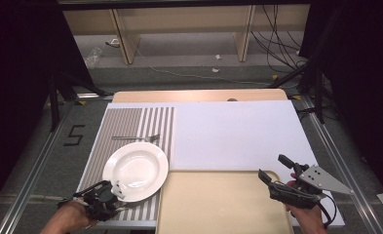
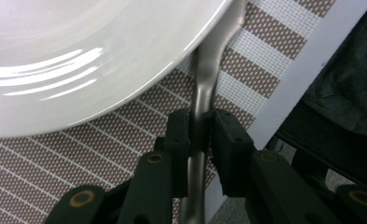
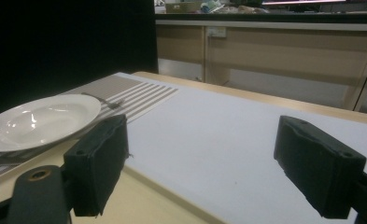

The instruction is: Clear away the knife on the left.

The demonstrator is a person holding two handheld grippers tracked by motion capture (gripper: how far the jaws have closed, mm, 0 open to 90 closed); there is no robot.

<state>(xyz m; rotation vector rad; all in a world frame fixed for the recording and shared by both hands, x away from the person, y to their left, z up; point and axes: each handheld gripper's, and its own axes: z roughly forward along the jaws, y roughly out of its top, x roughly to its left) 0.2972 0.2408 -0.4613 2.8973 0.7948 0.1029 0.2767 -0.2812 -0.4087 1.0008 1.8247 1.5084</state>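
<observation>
A white plate (image 1: pixel 135 170) (image 2: pixel 78 56) (image 3: pixel 36 121) rests on a striped placemat (image 1: pixel 130 122) at the left of the table. My left gripper (image 1: pixel 112 191) (image 2: pixel 201 126) is at the plate's near edge. Its pads are pressed on the handle of a silver metal utensil (image 2: pixel 207 70), which lies on the mat; the far end runs under the plate's rim, so its type is hidden. A fork (image 1: pixel 135 138) (image 3: pixel 104 100) lies on the mat beyond the plate. My right gripper (image 1: pixel 272 166) (image 3: pixel 204 163) hovers open over the right side of a beige tray (image 1: pixel 218 204), with nothing between its jaws.
A white board (image 1: pixel 238 131) covers the table to the right of the mat. The beige tray sits along the near edge, close against the plate's right side. The mat's near edge and the table edge lie just behind my left gripper.
</observation>
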